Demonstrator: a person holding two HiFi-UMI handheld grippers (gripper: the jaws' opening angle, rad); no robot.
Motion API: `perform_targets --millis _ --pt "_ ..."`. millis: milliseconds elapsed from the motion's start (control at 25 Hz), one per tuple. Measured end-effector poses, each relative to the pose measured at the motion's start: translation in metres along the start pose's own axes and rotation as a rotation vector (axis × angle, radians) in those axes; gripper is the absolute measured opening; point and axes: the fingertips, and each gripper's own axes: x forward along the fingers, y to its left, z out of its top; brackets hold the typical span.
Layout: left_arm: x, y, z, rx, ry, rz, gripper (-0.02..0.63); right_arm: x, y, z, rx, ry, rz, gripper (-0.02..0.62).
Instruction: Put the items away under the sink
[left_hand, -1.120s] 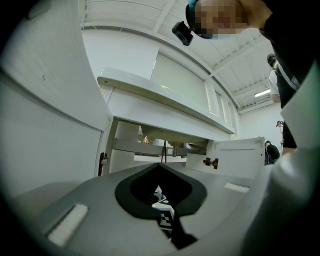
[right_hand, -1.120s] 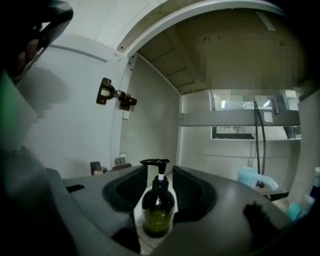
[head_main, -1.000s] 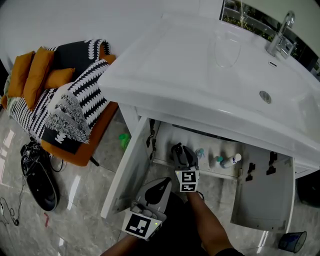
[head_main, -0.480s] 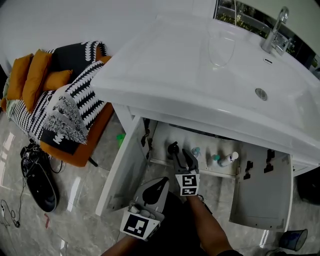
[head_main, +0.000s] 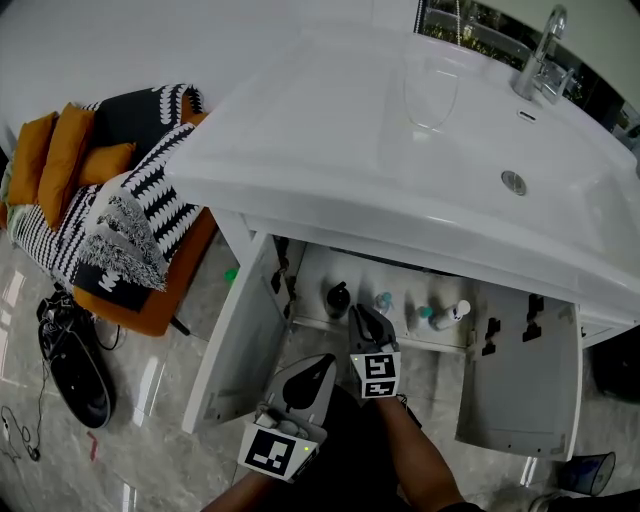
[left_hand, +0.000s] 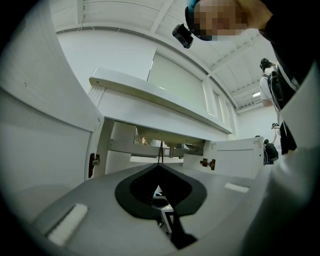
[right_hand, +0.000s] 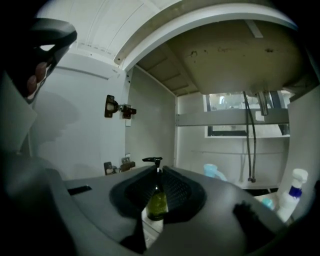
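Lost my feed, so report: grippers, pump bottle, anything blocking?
Left gripper shut, empty. Right gripper jaws just closing, nothing between them. Pump bottle upright in cabinet, clear of gripper. No obstruction seen.

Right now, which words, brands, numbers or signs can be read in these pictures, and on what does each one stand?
No text is readable in any view.
Pump bottle: any print too small and dark to read.
White spray bottle: blue mark, blurred, not readable.
Left marker cube, right marker cube: square patterns only, no letters.
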Motion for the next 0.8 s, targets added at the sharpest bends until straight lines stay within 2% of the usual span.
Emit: perform_targets --millis 80,200,400,800 --pt "0.001 0.001 0.002 0.002 -0.015 0.001 0.008 -0.002 0.0 0.004 0.003 0.002 -0.002 0.037" --pt "0.0 0.002 -0.004 -0.024 0.034 0.012 0.008 -0.006 0.001 0.007 0.012 0.014 -0.001 0.018" --pt "0.005 0.004 0.007 -0.012 -0.016 0.007 0.008 -0.015 0.004 0.009 0.015 0.055 -0.004 0.017" --pt "0.008 -0.012 0.024 -0.09 0.124 0.009 0.008 -0.051 -0.004 0.037 0.081 0.178 -0.018 0.015"
